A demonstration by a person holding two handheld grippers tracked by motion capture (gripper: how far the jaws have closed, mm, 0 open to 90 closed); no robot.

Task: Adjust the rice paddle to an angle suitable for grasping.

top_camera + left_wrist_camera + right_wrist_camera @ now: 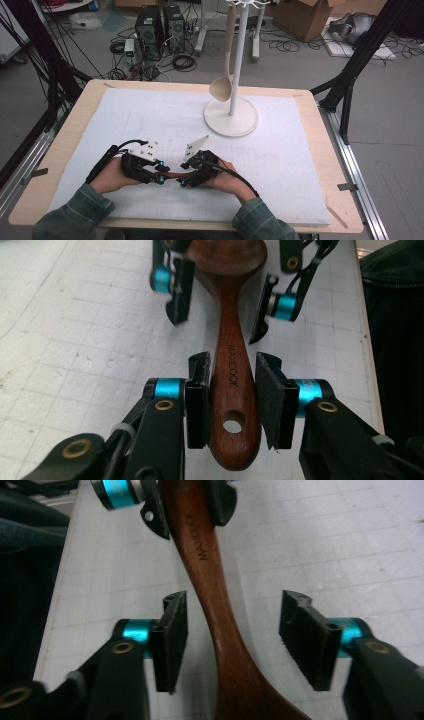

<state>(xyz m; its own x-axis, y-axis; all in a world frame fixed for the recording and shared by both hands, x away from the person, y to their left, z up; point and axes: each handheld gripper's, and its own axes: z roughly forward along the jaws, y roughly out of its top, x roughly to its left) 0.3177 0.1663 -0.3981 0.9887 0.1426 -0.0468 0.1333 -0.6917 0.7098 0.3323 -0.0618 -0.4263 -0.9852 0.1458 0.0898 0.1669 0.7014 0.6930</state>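
Two grippers meet on one dark wooden spoon [231, 375] above the desk [300, 165]. Our left gripper [233, 390] pinches the handle end w/ hole, pads pressed on both sides. Our right gripper [232, 640] is spread approx halfway around the neck, nearer the bowl; spoon sits between its pads, not touching either.

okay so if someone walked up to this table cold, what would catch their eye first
Probably the dark wooden spoon near the table's front edge, its handle clamped in the left gripper while the right gripper straddles its neck with open jaws. Next, at the back, a pale spoon hanging from the white stand.
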